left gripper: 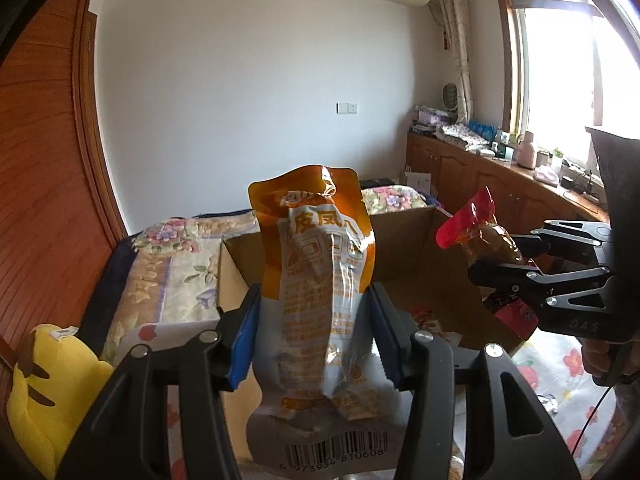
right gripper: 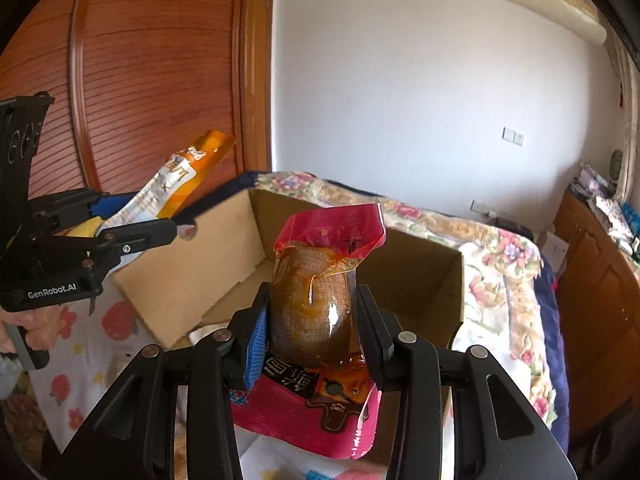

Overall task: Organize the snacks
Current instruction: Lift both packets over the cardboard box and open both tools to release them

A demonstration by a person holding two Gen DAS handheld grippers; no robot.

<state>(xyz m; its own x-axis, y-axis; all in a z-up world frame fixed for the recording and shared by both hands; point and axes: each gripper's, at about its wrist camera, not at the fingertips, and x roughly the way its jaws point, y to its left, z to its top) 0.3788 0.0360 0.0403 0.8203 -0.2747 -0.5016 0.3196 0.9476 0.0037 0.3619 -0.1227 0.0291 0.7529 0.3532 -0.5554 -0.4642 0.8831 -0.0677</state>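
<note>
My left gripper (left gripper: pixel 316 320) is shut on an orange and white snack pouch (left gripper: pixel 320 272) and holds it upright over the near edge of an open cardboard box (left gripper: pixel 404 248). My right gripper (right gripper: pixel 312 324) is shut on a red pouch with brown contents (right gripper: pixel 316 292), held above the same box (right gripper: pixel 420 264). Each gripper shows in the other's view: the right one (left gripper: pixel 508 264) at the right with its red pouch (left gripper: pixel 480 232), the left one (right gripper: pixel 132 220) at the left with the orange pouch (right gripper: pixel 180 180). A pink snack packet (right gripper: pixel 304 412) lies in the box below the right gripper.
The box sits on a bed with a floral blanket (left gripper: pixel 180 264). A cloth with red fruit print (right gripper: pixel 88 332) lies in front. A yellow plush toy (left gripper: pixel 48 392) is at the left. A wooden wardrobe (right gripper: pixel 152 80) stands behind, and low cabinets (left gripper: pixel 480 172) run under the window.
</note>
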